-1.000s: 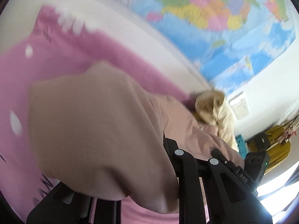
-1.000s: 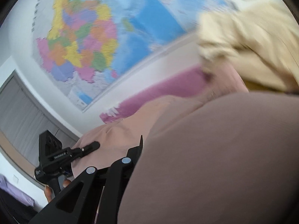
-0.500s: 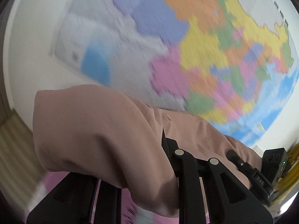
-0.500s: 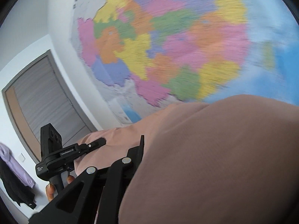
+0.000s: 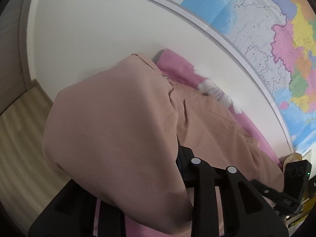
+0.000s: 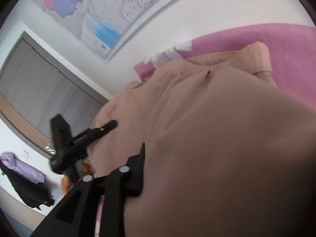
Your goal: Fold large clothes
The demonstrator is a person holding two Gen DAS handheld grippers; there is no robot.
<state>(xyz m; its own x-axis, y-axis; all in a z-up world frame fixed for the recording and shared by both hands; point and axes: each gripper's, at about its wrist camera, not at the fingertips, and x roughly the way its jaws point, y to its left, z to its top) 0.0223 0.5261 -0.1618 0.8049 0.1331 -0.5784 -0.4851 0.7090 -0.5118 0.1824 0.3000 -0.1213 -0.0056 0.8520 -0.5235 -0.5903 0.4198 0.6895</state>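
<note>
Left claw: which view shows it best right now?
Right wrist view: the left claw shows whole from the side, tips at the beige garment. In the left wrist view the garment drapes over it, hiding the tips.

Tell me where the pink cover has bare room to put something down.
The pink cover is bare right of the beige garment in the right wrist view. Between garment and wall only a narrow strip shows. The near side is crowded: draped cloth hides it.
</note>
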